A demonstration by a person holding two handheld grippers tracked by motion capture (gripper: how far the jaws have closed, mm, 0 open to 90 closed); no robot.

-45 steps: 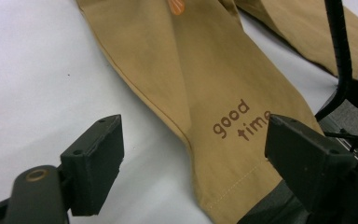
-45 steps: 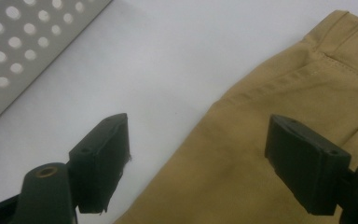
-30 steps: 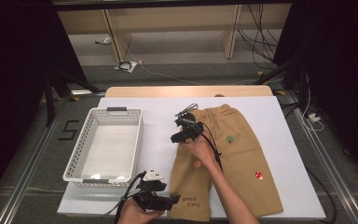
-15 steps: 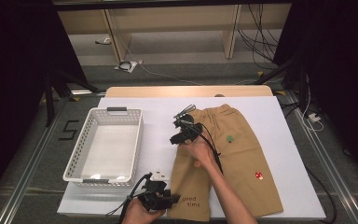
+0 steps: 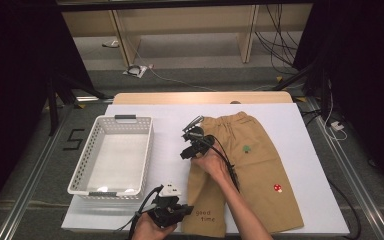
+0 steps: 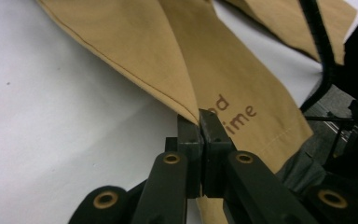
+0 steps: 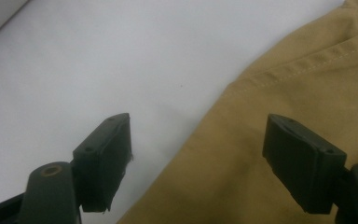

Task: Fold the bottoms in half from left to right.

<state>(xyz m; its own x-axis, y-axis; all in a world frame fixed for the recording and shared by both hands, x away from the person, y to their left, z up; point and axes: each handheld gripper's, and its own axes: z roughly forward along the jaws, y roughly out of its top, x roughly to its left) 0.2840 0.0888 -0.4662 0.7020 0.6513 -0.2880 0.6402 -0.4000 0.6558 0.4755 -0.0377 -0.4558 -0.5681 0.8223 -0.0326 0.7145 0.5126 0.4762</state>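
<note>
Tan shorts [image 5: 247, 172] lie flat on the white table [image 5: 305, 125], w/ the basket [image 5: 112, 155] beside. L gripper [image 6: 199, 128] has just been closing, now clamped on the hem corner by the "good time" print. R gripper [image 7: 196, 158] gapes wide, astride the shorts' side edge near the waistband, prob. not touching.

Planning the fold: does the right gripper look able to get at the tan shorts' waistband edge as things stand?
Probably yes: the right gripper hangs open over the tan shorts at their near-waist edge, nothing between.
</note>
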